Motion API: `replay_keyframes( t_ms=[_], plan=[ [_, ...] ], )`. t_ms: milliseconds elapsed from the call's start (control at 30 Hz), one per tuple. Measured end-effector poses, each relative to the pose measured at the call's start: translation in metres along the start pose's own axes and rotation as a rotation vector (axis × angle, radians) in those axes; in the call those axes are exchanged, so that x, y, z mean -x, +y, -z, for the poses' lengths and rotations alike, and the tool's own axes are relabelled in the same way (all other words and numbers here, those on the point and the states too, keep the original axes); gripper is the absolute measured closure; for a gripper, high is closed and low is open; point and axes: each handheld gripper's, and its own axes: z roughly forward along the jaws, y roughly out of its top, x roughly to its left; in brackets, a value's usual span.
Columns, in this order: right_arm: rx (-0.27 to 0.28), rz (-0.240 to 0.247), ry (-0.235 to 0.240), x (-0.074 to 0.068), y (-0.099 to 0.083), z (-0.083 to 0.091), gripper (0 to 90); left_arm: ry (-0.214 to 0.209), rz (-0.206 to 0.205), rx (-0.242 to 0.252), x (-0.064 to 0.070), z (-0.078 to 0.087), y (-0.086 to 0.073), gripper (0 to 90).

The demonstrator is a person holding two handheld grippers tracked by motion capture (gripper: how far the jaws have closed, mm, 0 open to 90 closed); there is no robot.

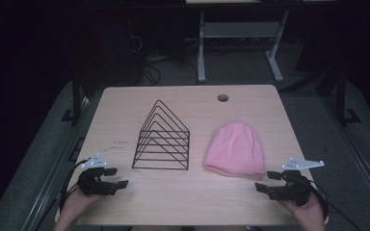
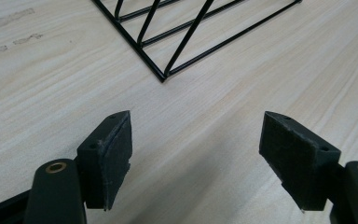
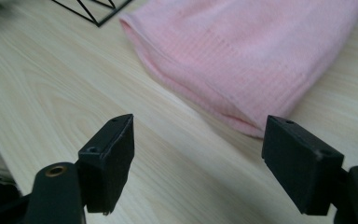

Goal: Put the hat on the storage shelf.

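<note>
Holding: nothing in either pair of jaws; both hover low over the worktop [image 1: 192, 192].
Left gripper [image 1: 114, 178]: at 7 o'clock on the worktop, jaws spread wide, bare wood between my pads [image 2: 114, 154].
Right gripper [image 1: 268, 182]: at 5 o'clock, jaws spread just as wide, empty, bare wood between them too.
Pink beanie [image 1: 234, 149]: lying flat right of centre, crown toward 12 o'clock, brim toward 6 o'clock; my right gripper sits just beside its brim corner, near but not touching. In my right gripper view [image 3: 247, 51] the brim runs just ahead of the jaws.
Wire rack [image 1: 163, 139]: black, triangular, upright at centre-left, beside the beanie and apart from it; its near corner [image 2: 163, 77] lies ahead of my left jaws.
</note>
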Motion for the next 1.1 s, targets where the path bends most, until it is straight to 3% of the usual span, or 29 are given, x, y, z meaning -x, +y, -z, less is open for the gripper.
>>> replay_keyframes(
  t_ms=[133,267,867,967,1100],
  plan=[
    [0.026,0.037,-0.004,-0.008,0.013,0.009,24.4,0.006,-0.014,-0.001,0.002,0.001,0.000,25.1],
    [0.038,0.063,0.000,-0.006,0.025,0.016,24.4,0.002,-0.023,-0.010,0.002,0.001,0.001,24.9],
    [-0.037,0.052,0.010,0.018,0.085,0.022,23.7,0.005,-0.016,-0.004,-0.001,-0.001,0.000,24.9],
    [-0.024,0.031,0.021,0.025,0.090,0.021,23.4,0.006,-0.011,-0.006,-0.002,-0.001,0.000,24.9],
    [-0.046,0.017,0.013,0.034,0.099,0.016,22.4,0.007,-0.014,-0.009,-0.003,0.000,0.000,24.9]
  ],
)
